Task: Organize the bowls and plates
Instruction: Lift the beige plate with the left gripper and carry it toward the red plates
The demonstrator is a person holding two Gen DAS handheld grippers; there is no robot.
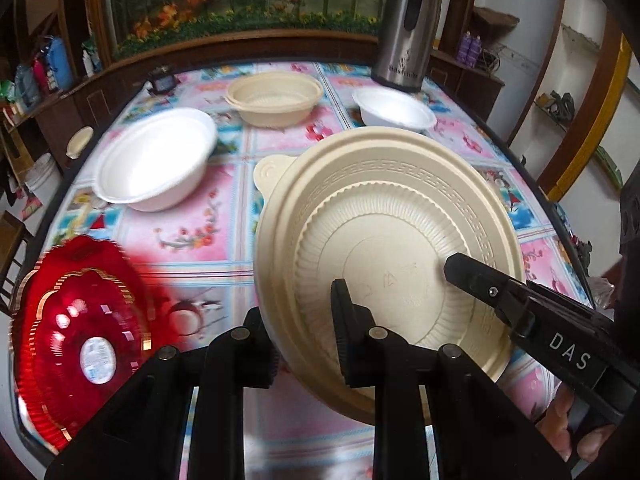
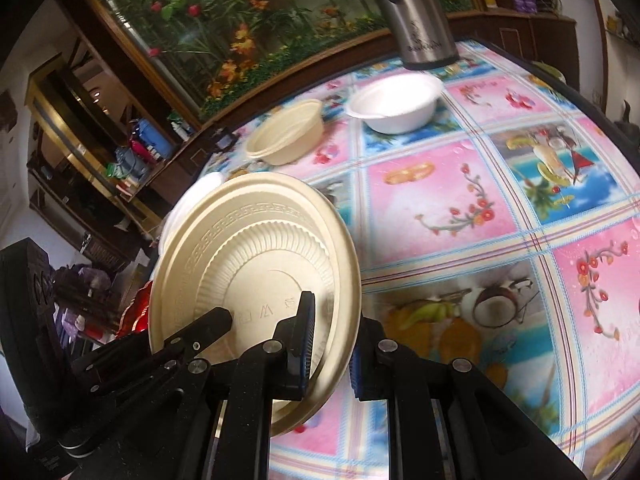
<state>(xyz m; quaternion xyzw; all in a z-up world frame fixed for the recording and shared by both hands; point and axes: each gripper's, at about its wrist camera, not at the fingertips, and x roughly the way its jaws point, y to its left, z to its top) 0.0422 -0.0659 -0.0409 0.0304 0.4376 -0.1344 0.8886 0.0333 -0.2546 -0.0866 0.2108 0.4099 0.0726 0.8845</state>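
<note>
The cream plastic plate with a ribbed well and a key-pattern band is held tilted above the table, its underside facing both cameras, and both grippers pinch it. In the left wrist view the left gripper has one finger on each side of the plate's lower rim, jaws closed on it, while the right gripper, marked "DAS", reaches in from the right with a fingertip against the plate's base. The right wrist view shows the right gripper clamped over the plate's near edge, blue-padded fingers on either face, and the left gripper coming in from the left onto the same base. Only the left view shows the small tab on the plate's rim, the red scalloped plate with gold edging and a white sticker lying at the table's left edge, and the large white foam bowl beyond it. Both views show a cream plastic bowl and a small white foam bowl farther back, near a steel thermos jug at the table's far edge. The flowered plastic tablecloth shows its fruit and coconut panels clearly only in the right view. Behind the table runs a wooden planter of artificial flowers.
</note>
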